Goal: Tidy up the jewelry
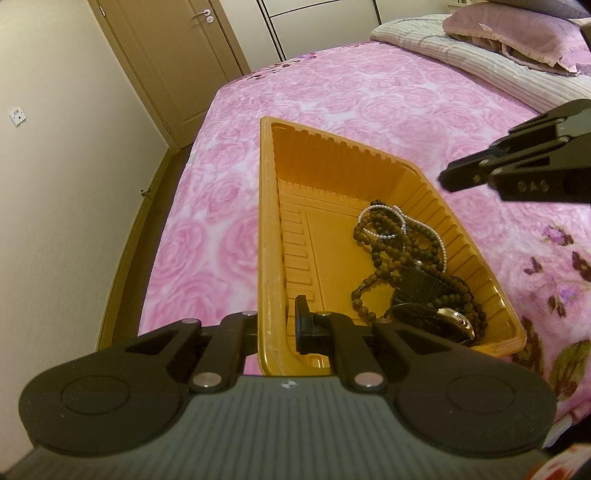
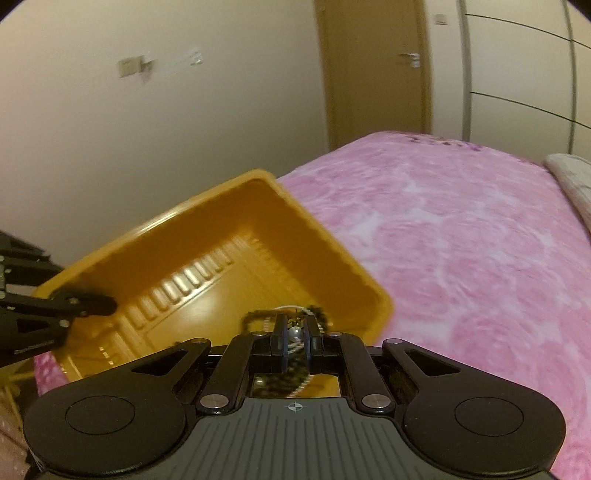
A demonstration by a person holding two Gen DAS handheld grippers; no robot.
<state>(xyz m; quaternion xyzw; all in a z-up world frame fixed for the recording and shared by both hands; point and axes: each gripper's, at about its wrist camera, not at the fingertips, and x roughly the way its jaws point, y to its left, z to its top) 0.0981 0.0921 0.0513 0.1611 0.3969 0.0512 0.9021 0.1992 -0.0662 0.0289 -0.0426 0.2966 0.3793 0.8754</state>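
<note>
The yellow tray [image 1: 264,221] sits on the bed [image 1: 332,92], close to the near corner of the pink rose blanket. The jewelry [image 1: 406,258] is heaped at one end of it: brown bead strands [image 1: 373,225], a thin pearl strand [image 1: 439,243] and a watch [image 1: 458,321]. No loose pieces show on the blanket, so the gathering looks mostly done. What seems left is sorting the tangle, since the strands lie knotted over one another and the rest of the tray floor is bare.

The left tongs [image 1: 277,326] are clenched on the tray's near wall, one finger inside and one outside, steadying it. The right tongs [image 1: 448,181] hang above the tray's far side, pinched together. A pearl shows in the slit between them in their own view, but from the other side nothing dangles from the tips, so I take them for empty.

The bed edge drops away just left of the tray, with the wall and door [image 1: 177,66] beyond. Toward the pillows [image 1: 517,33] the blanket is wide open. The ribbed tray walls are steep, so a lifted strand could snag the rim
</note>
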